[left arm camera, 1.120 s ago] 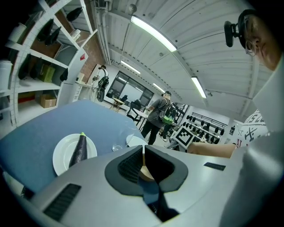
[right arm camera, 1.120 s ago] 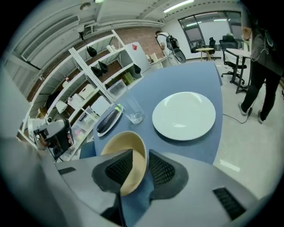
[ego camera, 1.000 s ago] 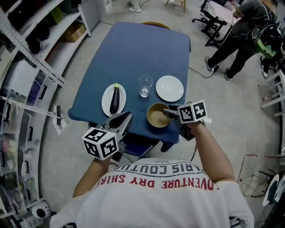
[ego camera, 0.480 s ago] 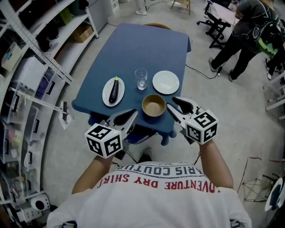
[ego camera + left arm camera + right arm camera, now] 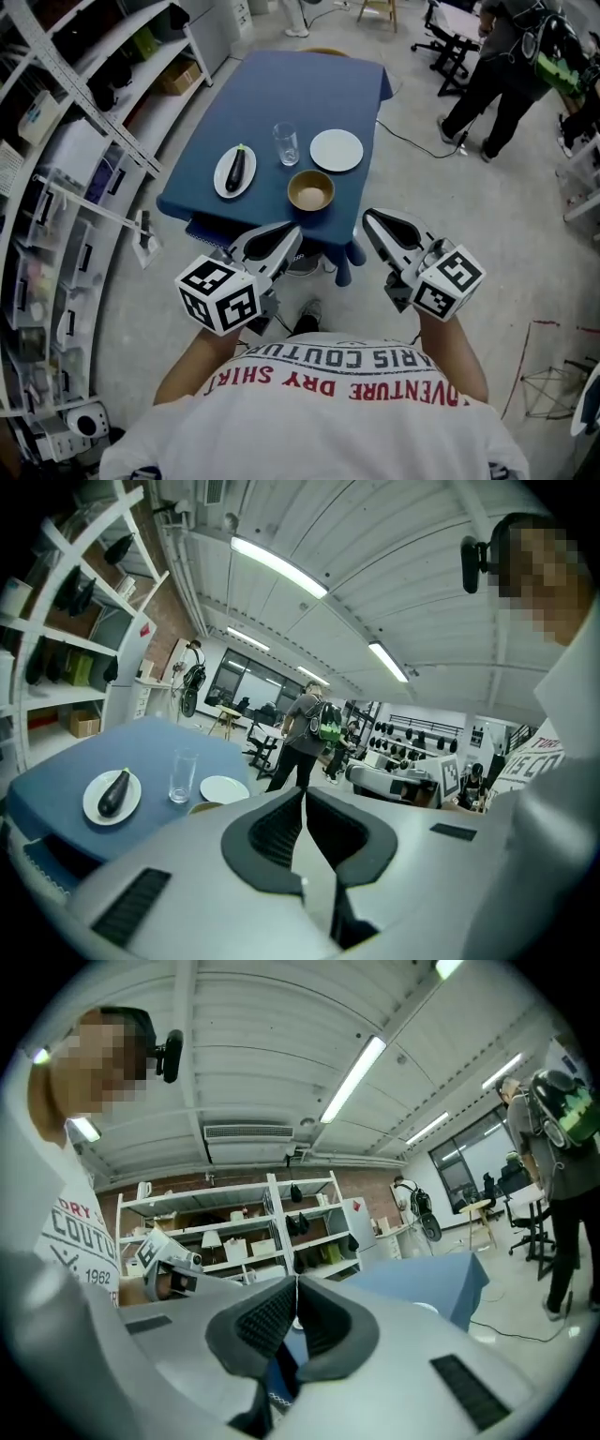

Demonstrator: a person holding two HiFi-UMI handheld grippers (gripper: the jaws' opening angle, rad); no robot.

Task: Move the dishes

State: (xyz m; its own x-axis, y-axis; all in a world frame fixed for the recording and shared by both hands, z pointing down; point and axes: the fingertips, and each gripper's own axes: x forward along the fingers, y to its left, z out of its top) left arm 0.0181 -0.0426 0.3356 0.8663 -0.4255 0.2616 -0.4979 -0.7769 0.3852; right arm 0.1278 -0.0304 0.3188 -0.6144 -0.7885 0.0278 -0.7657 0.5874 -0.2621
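your left gripper (image 5: pixel 296 230) hangs just off the near edge of the blue table (image 5: pixel 291 94), jaws pressed together on nothing. your right gripper (image 5: pixel 368 217), off the table's near right corner, has just closed its jaws, with nothing between them. on the table's near half sit a brown bowl (image 5: pixel 310 190) by the near edge, an empty white plate (image 5: pixel 337 150) and a glass (image 5: pixel 285 143) behind it, and a plate with an eggplant (image 5: pixel 236 167) toward the left edge. metal shelving (image 5: pixel 84 112) runs left of the table; a person (image 5: pixel 506 66) stands on the grey floor (image 5: pixel 469 216) to its right.
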